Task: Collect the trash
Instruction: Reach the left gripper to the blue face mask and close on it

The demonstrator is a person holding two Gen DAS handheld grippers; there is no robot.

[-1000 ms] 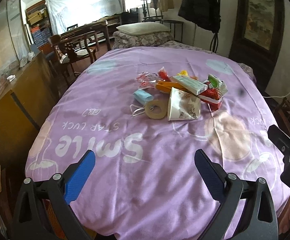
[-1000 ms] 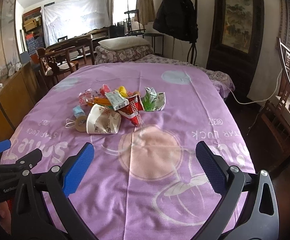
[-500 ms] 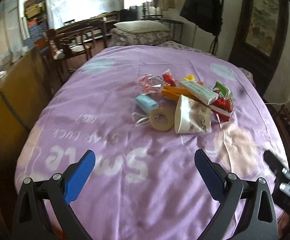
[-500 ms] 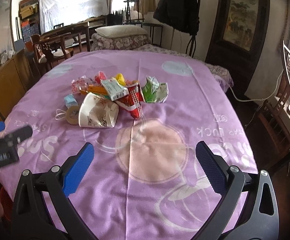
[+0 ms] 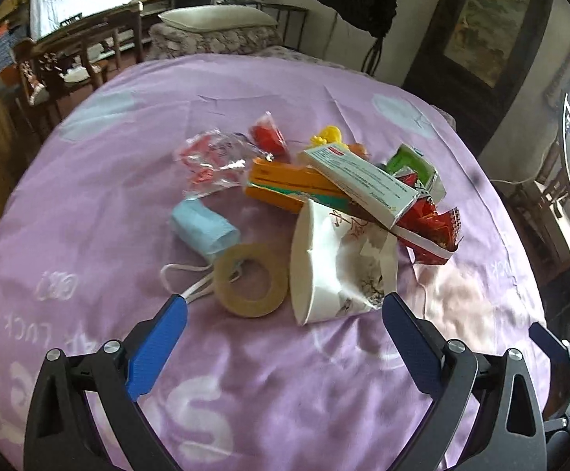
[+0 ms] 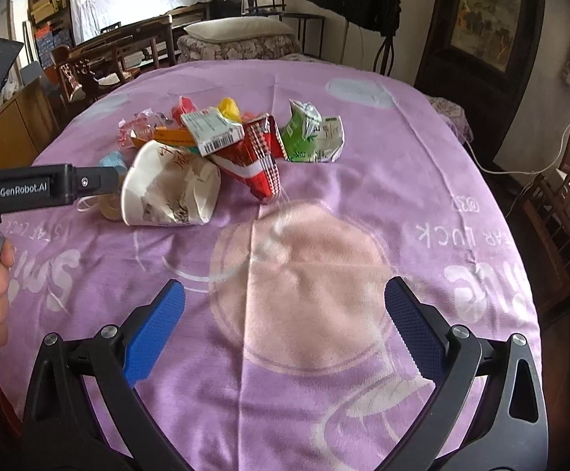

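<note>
Closer now, the trash pile (image 5: 324,196) sits just ahead of the left gripper (image 5: 281,314), whose jaws gape wide, empty, around the crushed paper cup (image 5: 336,267) and tape ring (image 5: 250,279). Further right, the right gripper (image 6: 283,306) hangs spread and empty over the purple cloth (image 6: 363,216).

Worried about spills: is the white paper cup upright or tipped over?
Tipped over. The paper cup lies on its side on the purple cloth, its wall crumpled and its mouth facing sideways. Whether anything is inside, cannot tell.
</note>
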